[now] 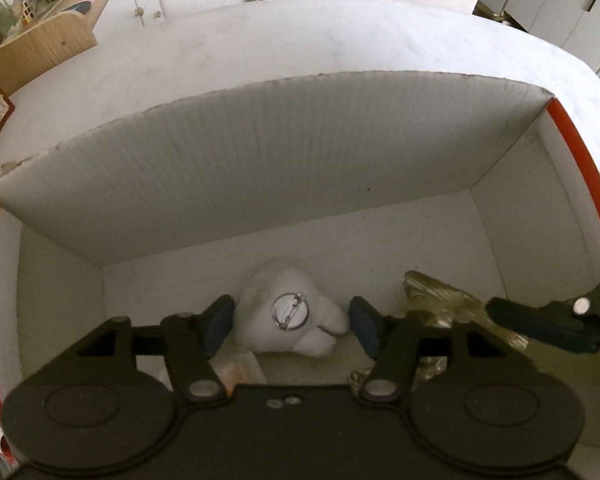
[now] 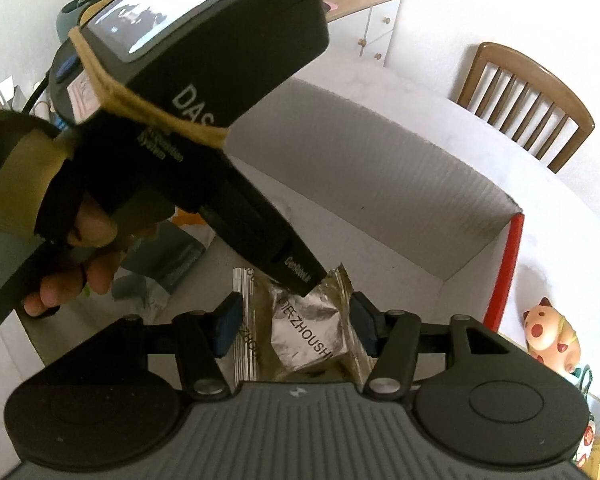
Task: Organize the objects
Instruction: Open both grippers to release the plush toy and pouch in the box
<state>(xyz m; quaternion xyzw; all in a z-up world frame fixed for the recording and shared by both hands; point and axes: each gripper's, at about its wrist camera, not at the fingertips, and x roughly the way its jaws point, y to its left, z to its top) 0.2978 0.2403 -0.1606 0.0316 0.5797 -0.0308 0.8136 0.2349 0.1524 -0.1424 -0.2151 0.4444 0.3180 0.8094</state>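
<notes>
Fingers of both grippers hang released inside the box: left gripper straddling white plush, right gripper straddling foil packet.

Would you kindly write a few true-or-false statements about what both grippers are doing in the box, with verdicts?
1. The left gripper is open around a white plush. True.
2. The plush shows a metal pin. True.
3. The right gripper is over the bare table. False: it is over a foil packet in the box.
4. The box rim is blue. False: it is red.
5. A chair stands beyond the table. True.
</notes>
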